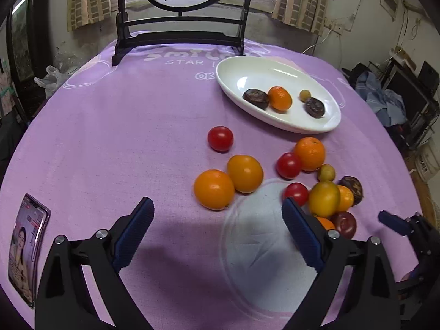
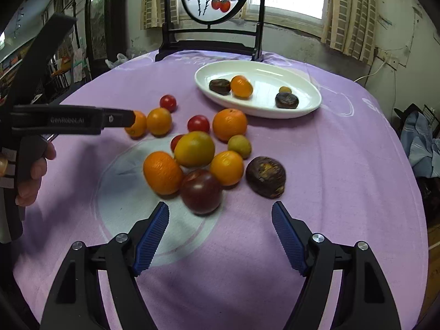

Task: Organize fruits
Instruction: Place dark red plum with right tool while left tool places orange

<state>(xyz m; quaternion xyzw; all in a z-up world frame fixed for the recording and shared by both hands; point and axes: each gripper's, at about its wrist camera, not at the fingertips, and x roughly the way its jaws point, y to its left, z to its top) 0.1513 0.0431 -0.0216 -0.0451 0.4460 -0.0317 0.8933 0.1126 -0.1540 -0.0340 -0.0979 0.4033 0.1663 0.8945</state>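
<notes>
The left gripper is spread wide, with nothing between its blue fingers. It hangs over the purple cloth. The right gripper is spread wide too, and it holds nothing. A dark red tomato sits just past the right gripper, close to its left finger.

The fruit pile lies on the cloth in front of the plate. In the pile, an orange touches the dark red tomato on its left. A yellow fruit sits behind them both. A small orange sits on the right of the tomato, and a brown wrinkly fruit lies a bit apart on the right side. A little green fruit and a big orange are nearer the plate. Red tomatoes are mixed in.

Two more oranges touch each other on the left of the pile. One red tomato sits alone, between them and the plate.

A phone lies far to the left of the pile.

The white plate is farther back. In it are two brown fruits, one orange and one tiny green fruit.

Behind the plate stands a black frame with a round picture of red fruit.
</notes>
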